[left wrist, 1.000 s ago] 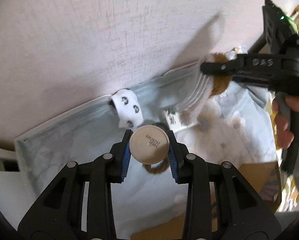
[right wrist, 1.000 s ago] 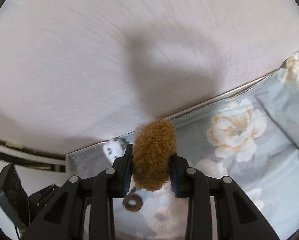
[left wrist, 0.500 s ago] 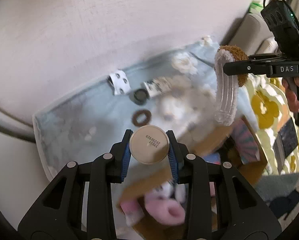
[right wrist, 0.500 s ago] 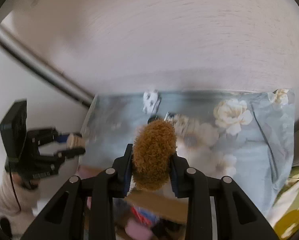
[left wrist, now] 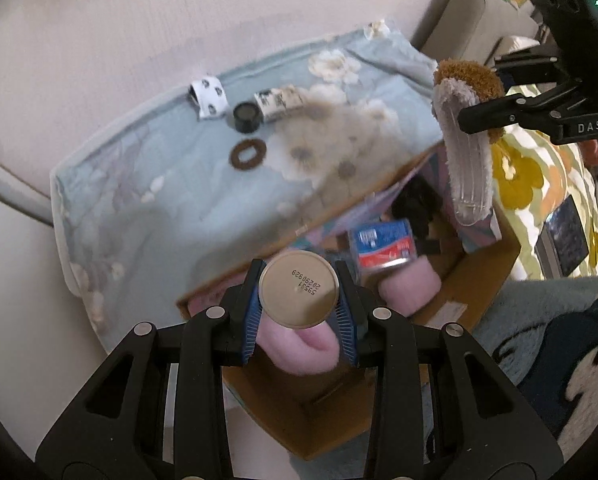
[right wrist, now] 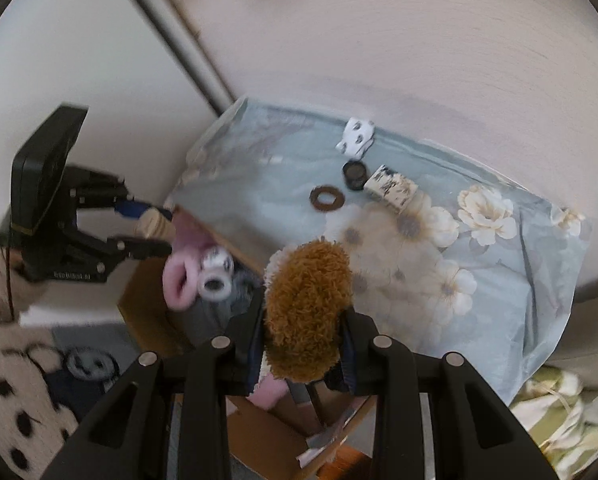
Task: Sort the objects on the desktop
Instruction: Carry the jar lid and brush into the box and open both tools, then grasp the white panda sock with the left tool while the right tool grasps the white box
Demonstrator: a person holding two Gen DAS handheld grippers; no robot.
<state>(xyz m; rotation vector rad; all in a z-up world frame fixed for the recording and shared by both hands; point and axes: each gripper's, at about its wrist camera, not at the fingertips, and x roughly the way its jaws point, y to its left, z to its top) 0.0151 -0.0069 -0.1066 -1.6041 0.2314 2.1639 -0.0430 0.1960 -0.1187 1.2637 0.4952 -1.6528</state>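
My left gripper (left wrist: 299,312) is shut on a small can with a printed round bottom (left wrist: 298,289), held above an open cardboard box (left wrist: 479,276). It also shows in the right wrist view (right wrist: 147,232). My right gripper (right wrist: 305,344) is shut on a brown fluffy slipper (right wrist: 309,316) over the box; the slipper with its pale sole also shows in the left wrist view (left wrist: 467,128). On the floral cloth (left wrist: 159,184) lie a brown hair ring (left wrist: 247,154), a black cap (left wrist: 246,115), a patterned roll (left wrist: 279,101) and a white spotted piece (left wrist: 207,96).
The box holds pink fluffy things (left wrist: 409,284), a blue and red packet (left wrist: 383,245) and dark items. A white wall (left wrist: 139,20) runs behind the cloth. A yellow flowered fabric (left wrist: 531,176) lies at the right, a grey rug (left wrist: 539,320) beside the box.
Both grippers have pulled back from the cloth, keeping their objects, and now hang over the cardboard box. The items on the cloth have not moved.
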